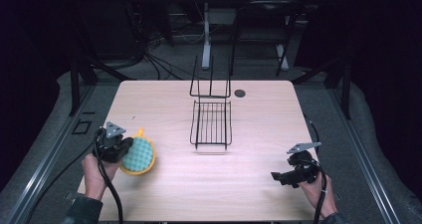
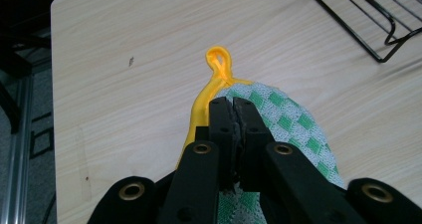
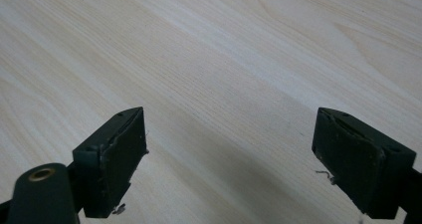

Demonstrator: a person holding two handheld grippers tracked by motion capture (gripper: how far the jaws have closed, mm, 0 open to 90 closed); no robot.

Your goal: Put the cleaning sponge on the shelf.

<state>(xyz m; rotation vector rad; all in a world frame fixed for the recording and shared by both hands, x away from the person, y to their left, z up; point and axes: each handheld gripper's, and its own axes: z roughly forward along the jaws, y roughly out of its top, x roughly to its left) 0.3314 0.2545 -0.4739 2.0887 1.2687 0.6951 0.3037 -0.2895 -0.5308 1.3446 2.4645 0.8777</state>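
**A:** Starting at the left: my left gripper point(image 1: 119, 149) has its jaws pinched together on the pot holder point(image 1: 138, 156), the round green-and-white checked one with the yellow trim. It's at the near left of the table point(image 1: 259, 184), and I can't tell whether it is resting on the wood or just lifted.

**B:** Where's the bite?

**A:** In the left gripper view the left gripper point(image 2: 234, 104) is clamped on the cloth's edge just beside the yellow hanging loop point(image 2: 219, 59). The loop sticks out free past the tips.

**B:** So how do you do this step well?

**A:** My guess is it goes to the black wire rack point(image 1: 211, 119) at the middle of the table, well apart to the right and farther off. I'd lift straight up before travelling so the cloth doesn't drag, keep the squeeze firm because it's only an edge grip, and move slowly so the hanging part doesn't swing into the rack's upright wires.

**B:** And the right side?

**A:** The right gripper point(image 1: 282, 176) hovers at the near right, jaws spread wide, holding nothing. In the right gripper view the right gripper point(image 3: 229, 159) has bare wood between its pads. I'd bring it in to steady the rack if needed.

**B:** Any brands, labels, writing?

**A:** None that I can read on the pot holder, rack, table or grippers.
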